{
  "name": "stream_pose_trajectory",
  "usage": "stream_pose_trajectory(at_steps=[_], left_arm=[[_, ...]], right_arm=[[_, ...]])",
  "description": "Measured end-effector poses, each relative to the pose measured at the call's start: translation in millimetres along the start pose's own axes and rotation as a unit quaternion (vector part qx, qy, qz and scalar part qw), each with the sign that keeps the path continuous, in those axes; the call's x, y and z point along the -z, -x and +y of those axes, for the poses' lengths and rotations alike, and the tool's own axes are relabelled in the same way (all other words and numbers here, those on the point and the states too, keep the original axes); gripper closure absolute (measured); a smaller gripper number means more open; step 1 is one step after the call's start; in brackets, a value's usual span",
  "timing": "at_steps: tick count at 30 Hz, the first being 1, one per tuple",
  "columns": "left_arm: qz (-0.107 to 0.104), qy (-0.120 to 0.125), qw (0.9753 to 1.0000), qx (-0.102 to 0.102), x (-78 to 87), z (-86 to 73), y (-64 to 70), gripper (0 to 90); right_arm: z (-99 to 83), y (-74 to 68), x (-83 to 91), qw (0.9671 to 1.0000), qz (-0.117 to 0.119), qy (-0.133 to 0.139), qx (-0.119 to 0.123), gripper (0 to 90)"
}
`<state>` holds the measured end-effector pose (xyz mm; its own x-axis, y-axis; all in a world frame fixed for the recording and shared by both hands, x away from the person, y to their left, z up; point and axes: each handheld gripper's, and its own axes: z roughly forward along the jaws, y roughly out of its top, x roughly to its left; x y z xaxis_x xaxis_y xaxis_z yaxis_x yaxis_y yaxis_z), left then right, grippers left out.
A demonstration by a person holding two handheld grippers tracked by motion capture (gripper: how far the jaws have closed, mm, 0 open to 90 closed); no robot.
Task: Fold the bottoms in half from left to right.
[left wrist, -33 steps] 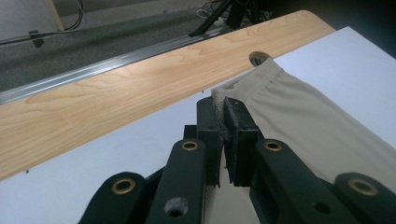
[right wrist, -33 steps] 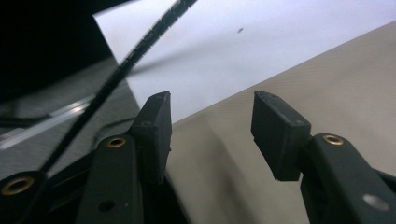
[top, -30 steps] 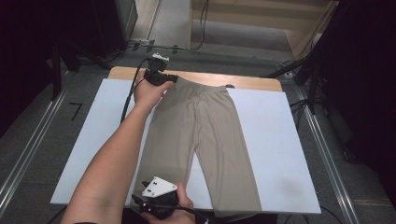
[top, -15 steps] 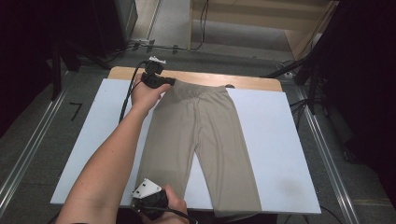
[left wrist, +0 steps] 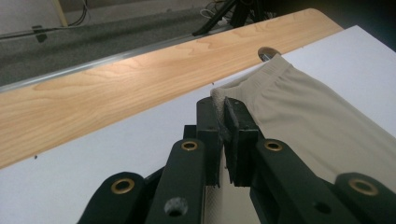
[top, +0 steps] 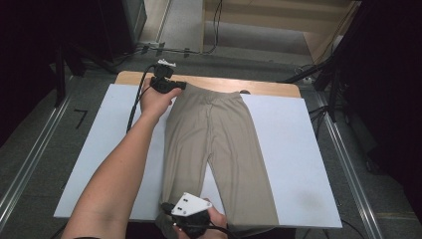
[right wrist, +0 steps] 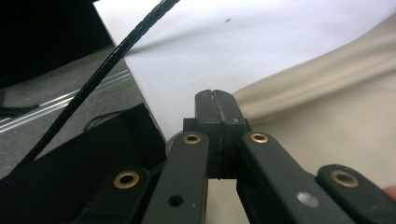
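Trousers (top: pixel 219 149) lie flat on the white-covered counter (top: pixel 298 164), waistband corner pinched in the left claw (left wrist: pixel 223 122) and the near hem just ahead of the right claw (right wrist: pixel 217 109), which is shut on nothing I can see. A fold looks about to begin; next, the right claw likely needs to open and take the hem.

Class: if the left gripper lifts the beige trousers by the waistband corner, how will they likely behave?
The beige trousers lie flat and thin, so they would probably hang limp. The left gripper pinches just a waistband corner, so the legs likely drag across the white sheet.
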<state>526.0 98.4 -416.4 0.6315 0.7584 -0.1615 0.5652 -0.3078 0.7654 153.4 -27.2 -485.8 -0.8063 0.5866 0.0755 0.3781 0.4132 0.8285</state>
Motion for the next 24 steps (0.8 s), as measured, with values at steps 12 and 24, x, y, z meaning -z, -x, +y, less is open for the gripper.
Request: stream_pose_trajectory(at_steps=[12, 24], left_arm=[[0.051, 0.016, 0.9986, 0.001, -4.2, 8.6, 9.4, 86.9], [0.064, 0.014, 0.9975, -0.027, -21.3, 23.2, 34.8, 86.9]], right_arm=[[-34.8, 8.5, 80.8, 0.9986, -0.039, 0.035, 0.001, 89.0], [-81.6, 34.4, 135.8, 0.9949, -0.087, 0.021, -0.047, 89.1]])
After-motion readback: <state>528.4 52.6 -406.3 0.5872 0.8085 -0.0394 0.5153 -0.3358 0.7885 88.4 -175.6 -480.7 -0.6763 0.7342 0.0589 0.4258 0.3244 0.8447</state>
